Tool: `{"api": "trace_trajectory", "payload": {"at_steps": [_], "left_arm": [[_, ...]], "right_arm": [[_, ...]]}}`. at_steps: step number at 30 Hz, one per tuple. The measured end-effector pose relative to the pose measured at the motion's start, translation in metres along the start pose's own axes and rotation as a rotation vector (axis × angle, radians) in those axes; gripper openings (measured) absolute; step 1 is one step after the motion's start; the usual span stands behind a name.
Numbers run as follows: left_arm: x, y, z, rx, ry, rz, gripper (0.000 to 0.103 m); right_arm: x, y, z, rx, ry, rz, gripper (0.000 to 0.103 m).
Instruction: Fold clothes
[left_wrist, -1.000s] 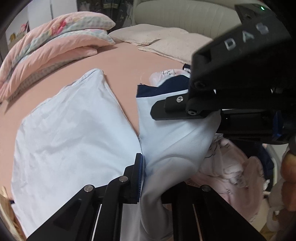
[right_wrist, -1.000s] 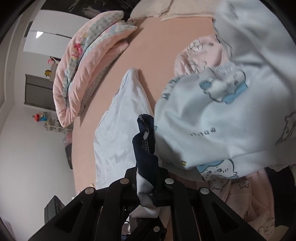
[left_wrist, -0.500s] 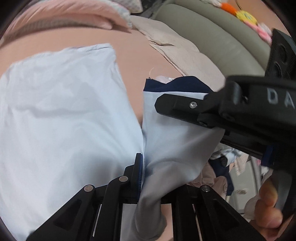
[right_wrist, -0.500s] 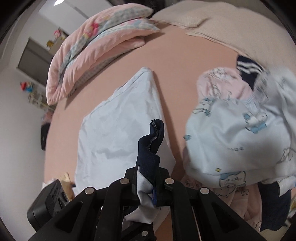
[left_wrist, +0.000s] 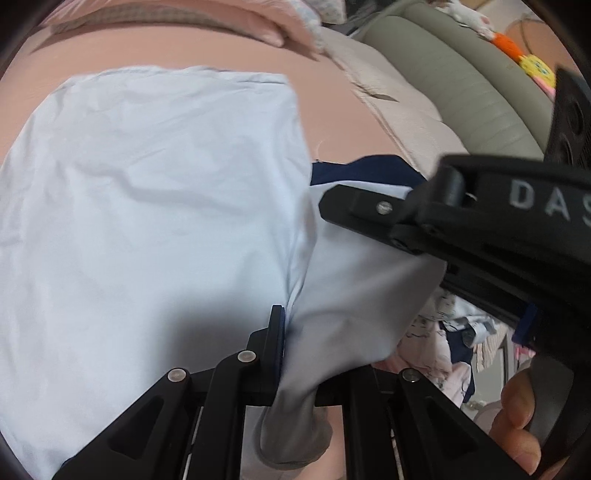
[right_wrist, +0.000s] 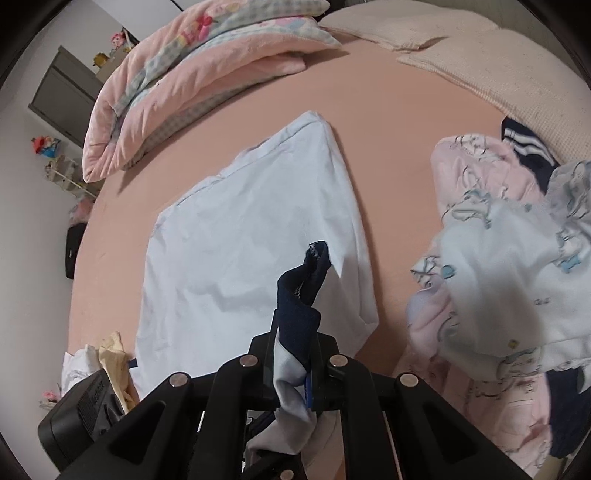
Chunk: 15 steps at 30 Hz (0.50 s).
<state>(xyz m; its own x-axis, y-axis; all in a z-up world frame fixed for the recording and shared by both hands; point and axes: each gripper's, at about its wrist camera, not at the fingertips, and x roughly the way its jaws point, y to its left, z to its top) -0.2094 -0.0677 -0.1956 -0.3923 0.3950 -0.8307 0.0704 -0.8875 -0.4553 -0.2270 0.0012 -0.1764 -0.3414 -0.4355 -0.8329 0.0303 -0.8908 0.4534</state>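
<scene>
Left wrist view: a pale blue shirt (left_wrist: 147, 206) lies spread on the pink bed sheet (left_wrist: 207, 48), filling the frame from nine o'clock to the centre, while its navy-trimmed sleeve (left_wrist: 354, 258) is lifted off the mattress at three o'clock. The left gripper (left_wrist: 295, 354), at six o'clock, has its jaws clamped on the sleeve's lower fold, apparently to anchor the crease line. The right gripper (left_wrist: 436, 218) reaches in from three o'clock, a hand (left_wrist: 517, 417) on its handle at five o'clock. In the right wrist view, a folded pink quilt (right_wrist: 192, 74) sits at eleven o'clock, the shirt's body rests flat at the centre, and the right gripper (right_wrist: 295, 365), at six o'clock, is closed tight on the sleeve's navy cuff (right_wrist: 303, 291), holding it raised so the sleeve can, it seems, be carried across the shirt's body. A heap of printed clothes (right_wrist: 498, 280) waits at three o'clock, just beside the shirt but apart from it. The fold looks to be in progress, sleeve held taut between both grippers.
</scene>
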Motion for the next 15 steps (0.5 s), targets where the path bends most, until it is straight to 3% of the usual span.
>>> {"api": "trace_trajectory", "payload": {"at_steps": [1, 4, 5, 15], "left_arm": [[0.0, 0.003, 0.001, -0.014, 0.005, 0.008, 0.008], [0.001, 0.016, 0.002, -0.064, 0.02, 0.03, 0.008], [0.001, 0.019, 0.002, -0.081, 0.029, 0.033, 0.008], [-0.002, 0.044, 0.007, -0.186, 0.088, 0.002, 0.009]], "right_arm": [[0.003, -0.001, 0.0, 0.016, 0.012, 0.019, 0.009], [0.011, -0.009, 0.0, 0.096, 0.042, 0.104, 0.042], [0.012, -0.01, 0.0, 0.114, 0.043, 0.124, 0.046], [0.004, -0.006, -0.002, 0.053, 0.043, 0.11, 0.049]]}}
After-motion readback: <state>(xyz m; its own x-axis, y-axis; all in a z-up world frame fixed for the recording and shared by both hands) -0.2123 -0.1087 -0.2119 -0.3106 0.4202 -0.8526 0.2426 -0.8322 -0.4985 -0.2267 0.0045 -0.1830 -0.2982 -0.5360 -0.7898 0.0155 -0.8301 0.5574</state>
